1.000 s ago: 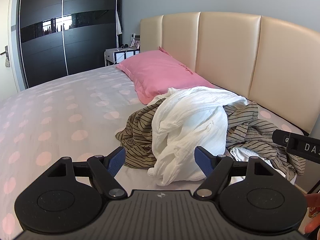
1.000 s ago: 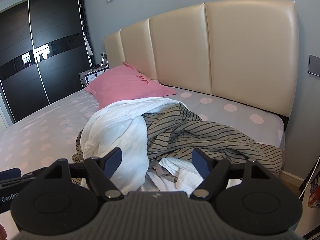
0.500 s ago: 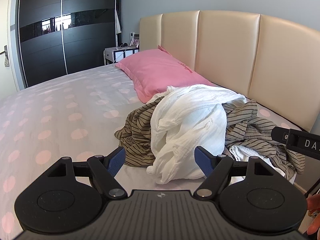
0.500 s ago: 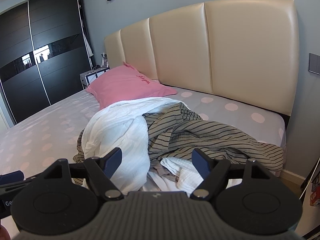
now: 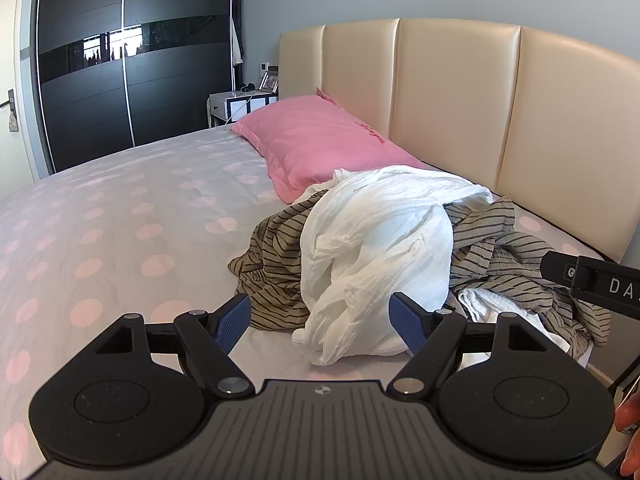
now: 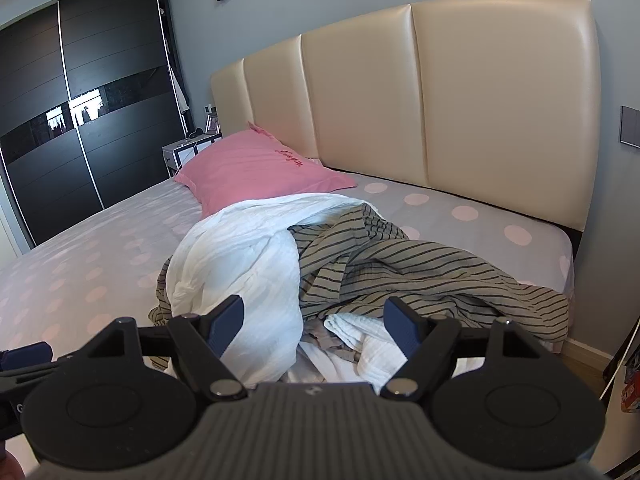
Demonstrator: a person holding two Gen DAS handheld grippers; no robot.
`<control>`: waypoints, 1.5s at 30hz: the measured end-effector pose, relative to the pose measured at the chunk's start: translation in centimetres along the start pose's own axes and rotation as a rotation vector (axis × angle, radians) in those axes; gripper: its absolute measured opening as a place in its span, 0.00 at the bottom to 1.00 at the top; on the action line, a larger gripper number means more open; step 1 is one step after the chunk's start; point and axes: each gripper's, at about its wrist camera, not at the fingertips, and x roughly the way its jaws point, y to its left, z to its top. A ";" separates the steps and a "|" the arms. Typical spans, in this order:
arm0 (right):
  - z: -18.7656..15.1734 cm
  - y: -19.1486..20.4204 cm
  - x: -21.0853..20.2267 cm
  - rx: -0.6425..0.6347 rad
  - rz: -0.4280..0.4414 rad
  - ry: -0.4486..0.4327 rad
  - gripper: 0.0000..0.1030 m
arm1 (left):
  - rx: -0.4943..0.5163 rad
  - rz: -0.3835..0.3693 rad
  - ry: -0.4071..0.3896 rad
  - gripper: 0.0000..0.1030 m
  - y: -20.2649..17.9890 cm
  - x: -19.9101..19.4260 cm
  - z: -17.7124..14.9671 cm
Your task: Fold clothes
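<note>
Barely anything is being shifted since earlier frames. Left wrist: left gripper (image 5: 320,322), jaws apart and empty, is being held before crumpled white crinkled garment (image 5: 376,256) on spotted bedsheet (image 5: 120,220). Right wrist: right gripper (image 6: 314,326), likewise apart, is being hovered over rumpled olive striped garment (image 6: 400,268); clothes are lying unfolded, heaped.

Clearance around the clothes heap on the bed

From my left gripper (image 5: 320,322), jaws spread and empty, the spotted bed sheet (image 5: 120,216) lies bare to the left and offers open passage. Ahead, the white garment (image 5: 376,248) lies atop the striped garment (image 5: 276,268), blocking a straight path. The pink pillow (image 5: 320,140) and headboard (image 5: 452,96) close off the far side. My right gripper (image 6: 314,326), likewise spread, faces the same heap; bare sheet shows beyond it, toward the headboard.
</note>
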 end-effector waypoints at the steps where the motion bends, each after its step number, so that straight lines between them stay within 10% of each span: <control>1: 0.0 0.0 0.0 0.000 0.000 0.000 0.77 | -0.001 0.001 0.001 0.73 0.0 0.0 0.0; 24: 1.1 1.1 3.7 -0.029 0.051 0.111 0.77 | -0.023 -0.028 0.053 0.67 2.1 2.5 0.9; 45: 4.6 3.6 18.8 -0.099 0.029 0.251 0.67 | 0.125 -0.164 0.078 0.67 0.4 18.0 4.6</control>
